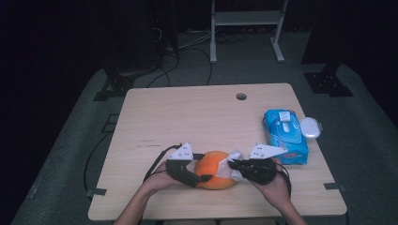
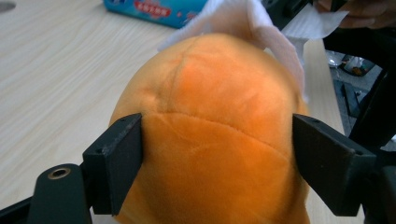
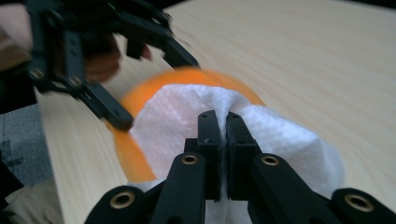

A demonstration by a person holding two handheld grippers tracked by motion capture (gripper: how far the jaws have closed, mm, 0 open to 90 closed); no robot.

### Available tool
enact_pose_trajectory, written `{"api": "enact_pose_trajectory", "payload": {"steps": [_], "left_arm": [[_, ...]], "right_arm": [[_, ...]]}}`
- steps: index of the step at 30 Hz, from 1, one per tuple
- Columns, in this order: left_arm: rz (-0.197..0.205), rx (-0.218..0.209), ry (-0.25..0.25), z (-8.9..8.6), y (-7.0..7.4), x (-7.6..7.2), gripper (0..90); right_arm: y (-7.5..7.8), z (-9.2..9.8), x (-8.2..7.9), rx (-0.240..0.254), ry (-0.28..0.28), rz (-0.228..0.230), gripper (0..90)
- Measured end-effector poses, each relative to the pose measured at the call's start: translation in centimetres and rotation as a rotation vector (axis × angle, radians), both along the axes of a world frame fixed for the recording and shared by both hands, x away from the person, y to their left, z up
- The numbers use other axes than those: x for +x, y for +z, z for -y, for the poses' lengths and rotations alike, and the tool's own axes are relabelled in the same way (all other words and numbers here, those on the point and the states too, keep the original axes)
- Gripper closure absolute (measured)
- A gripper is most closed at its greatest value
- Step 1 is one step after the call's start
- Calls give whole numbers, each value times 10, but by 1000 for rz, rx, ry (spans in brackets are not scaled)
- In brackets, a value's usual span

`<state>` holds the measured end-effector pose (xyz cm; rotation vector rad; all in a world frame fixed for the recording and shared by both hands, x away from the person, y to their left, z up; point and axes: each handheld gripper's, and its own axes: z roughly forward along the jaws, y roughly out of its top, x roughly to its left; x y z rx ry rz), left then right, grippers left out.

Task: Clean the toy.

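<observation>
We hold the soft, light orange plush at the table's near edge, left claw clamped across its sides. Right claw pinches the limp white wipe against it; grip wipe mid-fold.

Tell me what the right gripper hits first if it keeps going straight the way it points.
Probably the orange plush ball: the right gripper, shut on the white wipe, already presses the wipe against it. Beyond the ball sits the left gripper.
</observation>
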<state>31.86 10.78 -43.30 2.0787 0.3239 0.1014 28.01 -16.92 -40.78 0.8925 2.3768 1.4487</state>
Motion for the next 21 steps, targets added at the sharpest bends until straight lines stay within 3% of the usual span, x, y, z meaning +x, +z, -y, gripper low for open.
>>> {"api": "enact_pose_trajectory", "payload": {"steps": [2,4,8,11,13,16,19,21], "left_arm": [[18,4,-7,3,1,-2,190],[17,13,-5,4,3,-1,177],[-21,14,20,0,3,3,103],[-52,15,13,-4,0,5,120],[-43,25,3,-4,0,4,192],[1,23,-13,2,5,0,217],[28,30,-20,7,7,-3,210],[30,30,-12,7,7,-2,176]], "right_arm": [[5,-6,-2,-26,13,33,856],[2,-9,-1,-55,11,34,857],[-8,-1,5,-38,-3,-25,857],[-9,3,6,-55,-18,-28,856],[-8,3,5,-49,-22,-23,857],[4,-6,-3,-36,5,32,855],[9,-13,-6,-53,20,64,847],[5,-14,-5,-75,15,55,849]]}}
